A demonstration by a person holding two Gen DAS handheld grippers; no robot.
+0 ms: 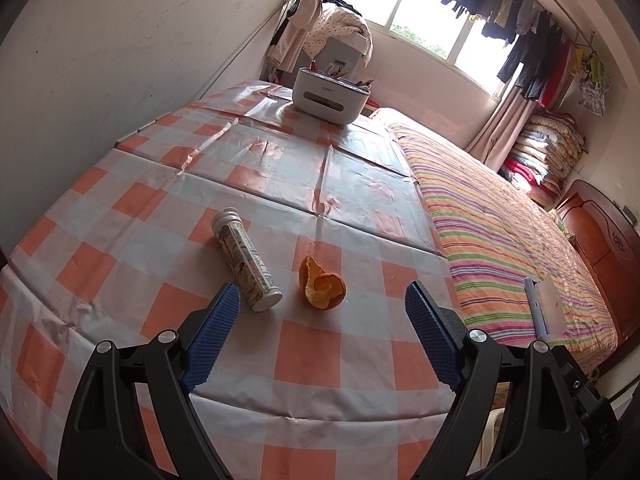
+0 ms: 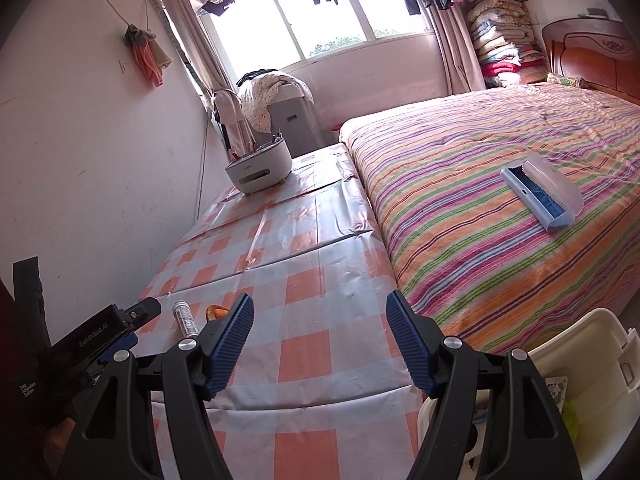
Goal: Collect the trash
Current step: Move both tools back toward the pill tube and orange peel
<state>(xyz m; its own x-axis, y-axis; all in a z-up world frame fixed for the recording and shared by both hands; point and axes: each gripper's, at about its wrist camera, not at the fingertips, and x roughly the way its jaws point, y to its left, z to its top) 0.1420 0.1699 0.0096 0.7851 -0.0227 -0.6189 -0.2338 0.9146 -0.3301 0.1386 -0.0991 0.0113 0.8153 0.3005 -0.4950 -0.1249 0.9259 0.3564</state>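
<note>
Two trash items, curled orange peel (image 1: 321, 283), capped printed tube (image 1: 247, 260) lying flat

We see an orange-and-white checked tablecloth (image 1: 280, 168), an orange peel (image 1: 322, 285), a white-capped printed tube (image 1: 246, 258), a white organiser box (image 1: 334, 94), a multicoloured striped bedspread (image 2: 480, 208) and blue ridged gripper pads (image 1: 210, 344).
</note>
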